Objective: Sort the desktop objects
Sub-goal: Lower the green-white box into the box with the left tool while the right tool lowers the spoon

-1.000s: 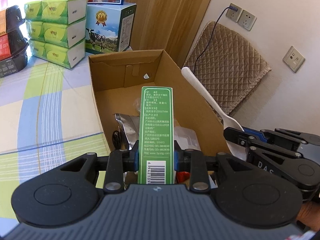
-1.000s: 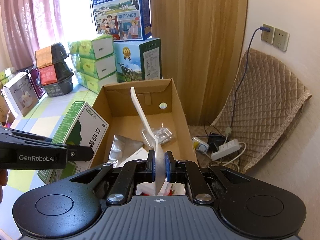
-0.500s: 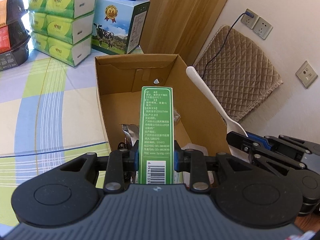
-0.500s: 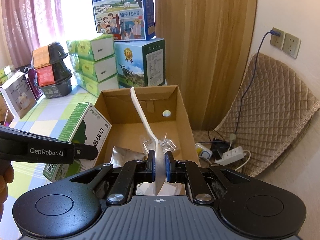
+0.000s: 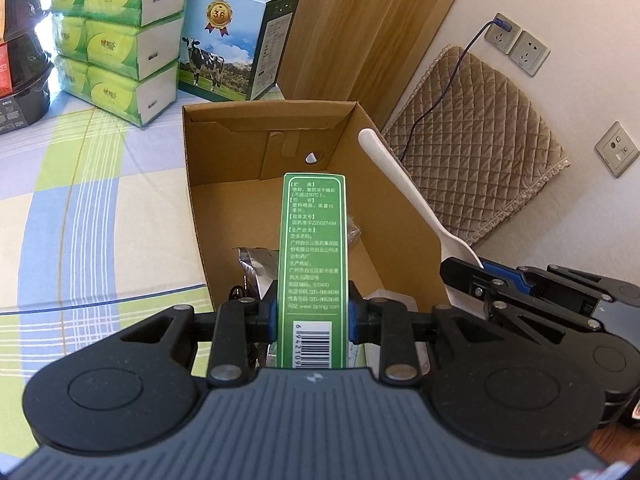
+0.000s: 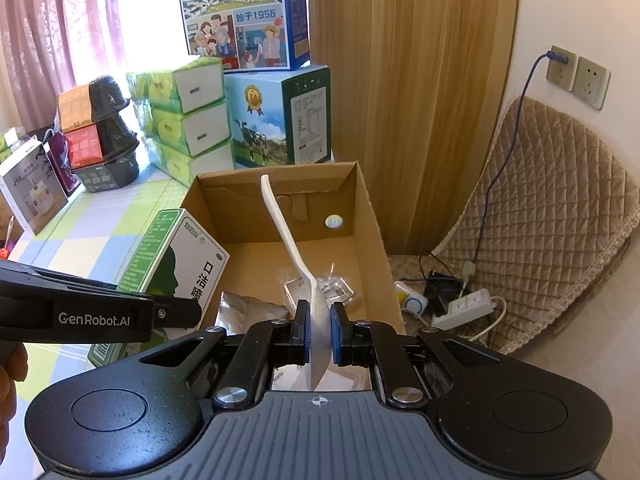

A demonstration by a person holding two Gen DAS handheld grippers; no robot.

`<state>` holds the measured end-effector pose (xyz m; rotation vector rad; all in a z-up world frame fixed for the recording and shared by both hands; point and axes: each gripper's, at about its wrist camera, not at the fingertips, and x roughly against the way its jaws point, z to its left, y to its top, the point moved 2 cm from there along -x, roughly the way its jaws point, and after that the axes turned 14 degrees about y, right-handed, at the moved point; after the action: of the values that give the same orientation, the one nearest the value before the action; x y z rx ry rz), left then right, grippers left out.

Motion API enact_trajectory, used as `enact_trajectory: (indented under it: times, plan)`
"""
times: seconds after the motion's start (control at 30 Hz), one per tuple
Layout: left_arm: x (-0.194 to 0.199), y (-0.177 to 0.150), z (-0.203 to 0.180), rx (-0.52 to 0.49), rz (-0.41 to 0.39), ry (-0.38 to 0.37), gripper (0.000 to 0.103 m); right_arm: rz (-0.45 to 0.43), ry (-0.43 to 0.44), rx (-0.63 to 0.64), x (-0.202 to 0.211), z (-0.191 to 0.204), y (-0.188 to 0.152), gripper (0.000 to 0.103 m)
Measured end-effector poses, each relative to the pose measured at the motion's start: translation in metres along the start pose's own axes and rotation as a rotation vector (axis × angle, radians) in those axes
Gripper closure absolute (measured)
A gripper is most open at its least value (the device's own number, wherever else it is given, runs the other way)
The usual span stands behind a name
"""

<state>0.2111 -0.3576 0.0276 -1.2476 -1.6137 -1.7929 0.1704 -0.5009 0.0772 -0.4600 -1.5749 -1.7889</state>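
Left tongs [image 5: 313,318] are seen clamped on a green carton [image 5: 314,264], gripped near its barcode end; carton is held lengthwise along the fingers, far end out over the open cardboard box [image 5: 192,184]. In the right wrist view the same carton [image 6: 176,264] is seen at the box's left wall, tilted, white face w/ black head silhouette turned toward the box interior. Left tongs' body [image 6: 100,316] is marked "GenRobot.AI".

Right tongs [image 6: 319,336] are closed on the bowl end of a white plastic spoon [image 6: 288,240]; handle is pointed up and away, over the box interior. From the left wrist view the spoon [image 5: 404,200] is seen slanting across the box's right wall, w/ right tongs [image 5: 468,280] just beside that wall.

Inside the box: a silver foil pouch [image 6: 244,308] and a clear plastic item [image 6: 336,286] are noted on the floor; item type cannot be told. A round hole [image 6: 333,221] is noted in the far wall.

Box is set on a checked cloth [image 5: 80,184] covering the table. Behind it: stacked green tissue packs [image 5: 120,40] and a milk carton w/ cow print [image 5: 236,48]. A quilted cushion [image 6: 540,220] is leaned against the wall at right, power strip [image 6: 464,308] on the floor by it.
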Motion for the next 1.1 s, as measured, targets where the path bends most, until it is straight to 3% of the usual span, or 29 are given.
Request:
enact_trajectory:
  times: [0.5, 0.6, 1.1]
  plan:
    - [-0.006, 0.007, 0.001, 0.016, -0.013, -0.006, 0.078, 0.002, -0.005, 0.003, -0.009, -0.006, 0.005, 0.096]
    - [-0.006, 0.011, 0.004, 0.03, -0.037, -0.006, 0.07, 0.001, -0.007, 0.005, -0.01, -0.007, 0.008, 0.096]
    - [0.003, 0.005, 0.017, 0.028, -0.031, 0.005, 0.07, 0.006, -0.005, 0.006, -0.01, -0.002, 0.004, 0.096]
